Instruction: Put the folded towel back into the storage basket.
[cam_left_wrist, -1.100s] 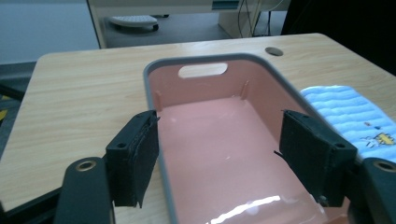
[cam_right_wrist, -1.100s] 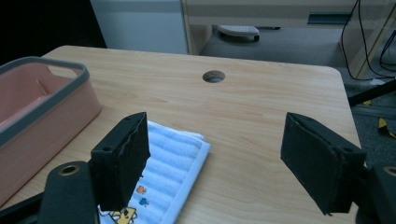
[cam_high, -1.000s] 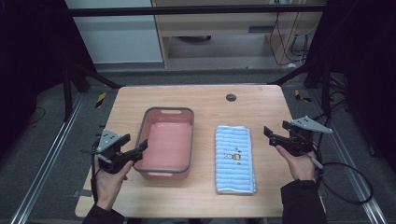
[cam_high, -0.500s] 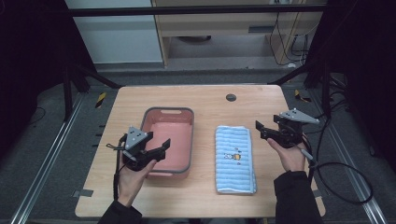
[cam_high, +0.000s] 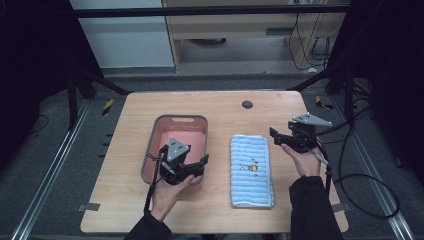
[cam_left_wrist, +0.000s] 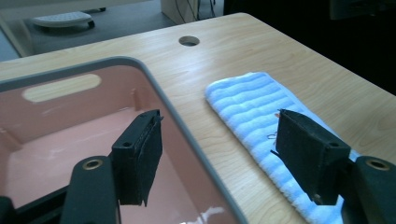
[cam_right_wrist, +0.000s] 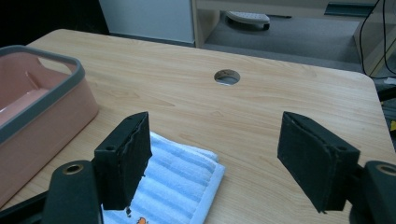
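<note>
The folded blue striped towel (cam_high: 251, 170) is lying flat on the counter (cam_high: 220, 107), its long axis running from the person's edge toward the far edge, with a small printed figure (too small to make out) facing up near its middle. Its far short end is pointing toward the round hole (cam_high: 247, 104) in the counter, which is sitting well beyond it.

Just to the left of the towel, apart from it, the pink basin (cam_high: 194, 129) with a grey rim is standing parallel to it, its long axis running the same way.

The left tool (cam_high: 196, 166) is hovering over the basin's near right corner, pointing across toward the towel; its jaws are standing wide apart and gripping nothing. In the left gripper view one jaw is hanging over the basin's inside and the other over the towel (cam_left_wrist: 252, 100).

The right tool (cam_high: 276, 136) is hovering just right of the towel's far end, jaws spread wide and empty, pointing left toward the towel (cam_right_wrist: 180, 175) and the basin (cam_right_wrist: 44, 109).
</note>
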